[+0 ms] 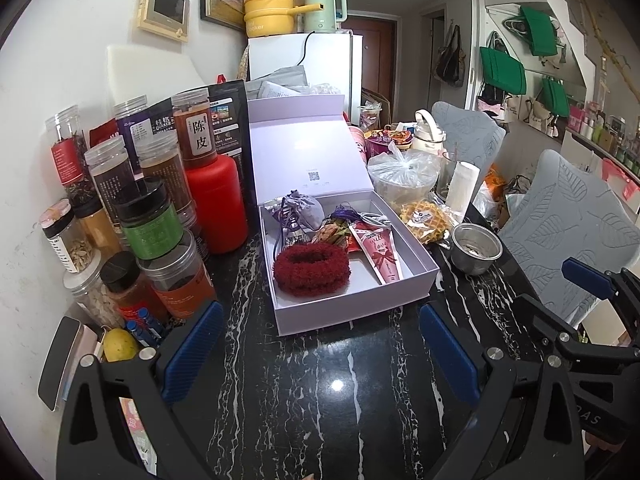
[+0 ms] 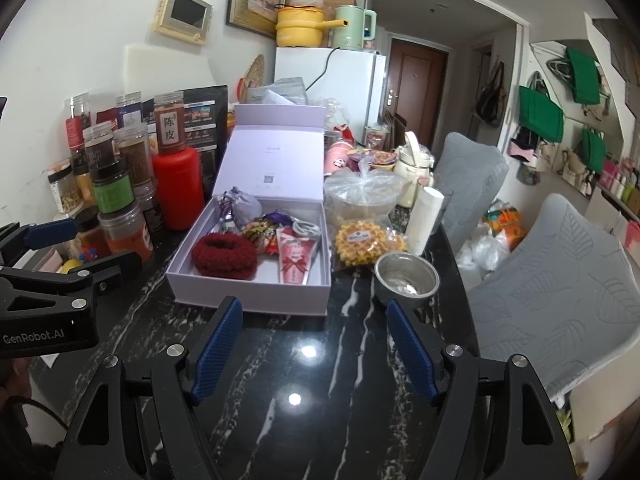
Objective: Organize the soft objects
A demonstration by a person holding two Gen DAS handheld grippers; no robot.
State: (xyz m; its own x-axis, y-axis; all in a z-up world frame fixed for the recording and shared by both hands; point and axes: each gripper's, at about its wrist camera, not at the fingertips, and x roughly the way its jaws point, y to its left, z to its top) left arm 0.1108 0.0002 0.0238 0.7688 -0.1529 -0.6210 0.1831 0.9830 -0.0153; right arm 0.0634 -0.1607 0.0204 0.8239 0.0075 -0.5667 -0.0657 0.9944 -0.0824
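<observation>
An open lilac gift box [image 1: 352, 304] [image 2: 248, 298] stands on the black marble table, lid raised at the back. Inside lie a dark red fuzzy scrunchie [image 1: 311, 270] [image 2: 224, 255], a lilac drawstring pouch [image 1: 303, 209] [image 2: 245, 205], a pink cone-shaped packet [image 1: 380, 254] [image 2: 296, 258] and small wrapped items. My left gripper [image 1: 320, 354] is open and empty, just in front of the box. My right gripper [image 2: 316, 350] is open and empty, also in front of the box. The right gripper shows at the right edge of the left wrist view [image 1: 592, 284], the left one at the left edge of the right wrist view [image 2: 64, 248].
Several jars and a red bottle [image 1: 218, 204] [image 2: 178, 192] crowd the left side by the wall. A steel bowl [image 1: 476, 248] [image 2: 406, 280], a yellow waffle pack [image 2: 362, 242], a bagged container [image 1: 402, 174] and a white roll sit right of the box. Grey chairs [image 2: 560, 300] stand at right.
</observation>
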